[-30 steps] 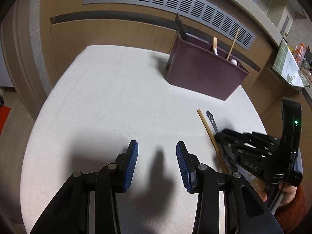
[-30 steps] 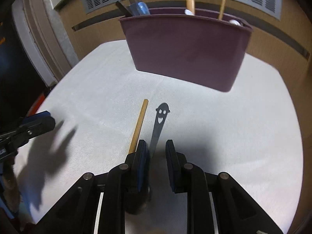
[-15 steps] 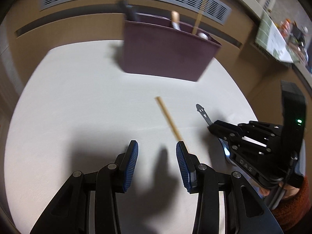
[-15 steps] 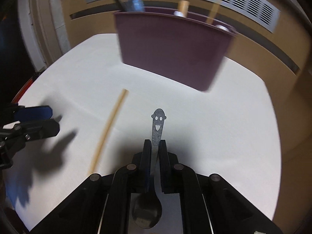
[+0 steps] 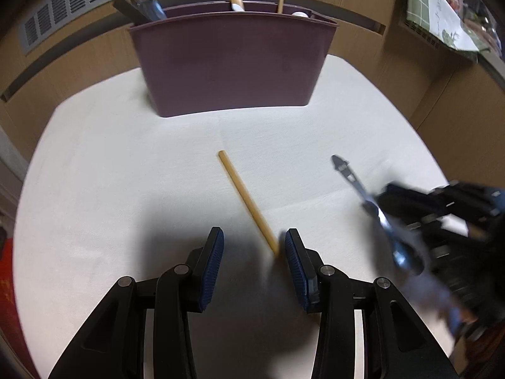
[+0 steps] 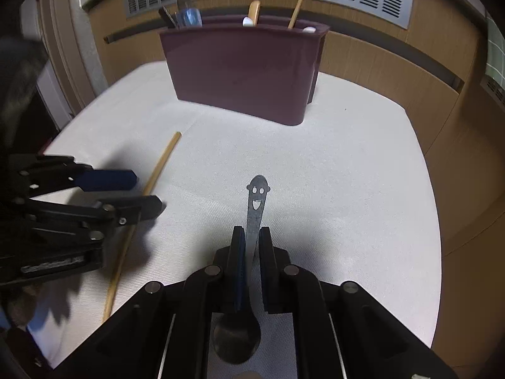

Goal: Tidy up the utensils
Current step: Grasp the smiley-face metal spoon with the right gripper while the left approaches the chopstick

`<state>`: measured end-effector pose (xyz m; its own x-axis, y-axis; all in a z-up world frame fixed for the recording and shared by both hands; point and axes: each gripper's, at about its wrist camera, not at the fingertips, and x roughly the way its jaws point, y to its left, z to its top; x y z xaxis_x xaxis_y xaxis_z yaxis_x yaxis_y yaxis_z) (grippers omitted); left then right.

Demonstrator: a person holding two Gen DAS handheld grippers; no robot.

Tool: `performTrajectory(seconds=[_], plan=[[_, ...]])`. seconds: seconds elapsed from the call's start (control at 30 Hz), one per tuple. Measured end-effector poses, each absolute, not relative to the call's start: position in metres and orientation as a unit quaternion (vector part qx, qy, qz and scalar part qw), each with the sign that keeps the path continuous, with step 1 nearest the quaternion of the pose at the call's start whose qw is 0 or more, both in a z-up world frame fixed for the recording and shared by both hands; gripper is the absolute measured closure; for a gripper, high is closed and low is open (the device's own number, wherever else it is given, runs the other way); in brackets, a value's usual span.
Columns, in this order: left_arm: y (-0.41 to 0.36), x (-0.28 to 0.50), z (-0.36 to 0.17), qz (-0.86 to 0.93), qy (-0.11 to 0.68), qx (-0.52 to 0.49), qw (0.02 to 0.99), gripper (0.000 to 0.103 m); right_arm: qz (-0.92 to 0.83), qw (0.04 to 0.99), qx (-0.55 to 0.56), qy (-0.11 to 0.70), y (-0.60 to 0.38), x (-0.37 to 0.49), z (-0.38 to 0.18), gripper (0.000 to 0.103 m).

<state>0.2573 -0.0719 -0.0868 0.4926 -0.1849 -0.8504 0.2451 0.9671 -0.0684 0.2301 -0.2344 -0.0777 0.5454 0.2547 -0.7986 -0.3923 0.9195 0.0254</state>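
My right gripper (image 6: 251,246) pinches the smiley-handled spoon (image 6: 256,208) above the table (image 6: 347,189), bound next, I judge, for the maroon caddy (image 6: 243,72); my left gripper (image 5: 254,252), spread wide, straddles the wooden chopstick (image 5: 246,199).

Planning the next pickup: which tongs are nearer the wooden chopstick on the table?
Left. The left tongs are open around the wooden chopstick; the right tongs, off beside it, grip the spoon.
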Motion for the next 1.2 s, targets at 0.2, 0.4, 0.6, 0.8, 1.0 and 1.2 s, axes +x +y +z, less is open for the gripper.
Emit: performTrajectory(seconds=[0.2,0.4,0.6,0.8,1.0,1.2], plan=[[-0.045,0.253,-0.087,-0.098,0.479,0.059,0.870,0.061,0.226,0.878,-0.057,0.418,-0.259,0.194,-0.064,0.082],[-0.030,0.256,-0.087,-0.137,0.491,-0.018,0.860,0.061,0.211,0.865,-0.090,0.446,-0.257,0.158,-0.083,0.082],[-0.053,0.254,-0.086,-0.159,0.492,-0.020,0.856,0.061,0.184,0.876,-0.101,0.434,-0.242,0.156,-0.091,0.081],[-0.048,0.255,-0.086,-0.147,0.489,-0.049,0.858,0.061,0.183,0.880,-0.061,0.434,-0.243,0.174,-0.093,0.077],[-0.027,0.249,-0.086,-0.121,0.485,-0.079,0.862,0.061,0.164,0.883,-0.093,0.431,-0.222,0.186,-0.094,0.064],[-0.019,0.247,-0.085,-0.109,0.490,-0.076,0.862,0.061,0.165,0.881,-0.083,0.437,-0.225,0.189,-0.094,0.063]])
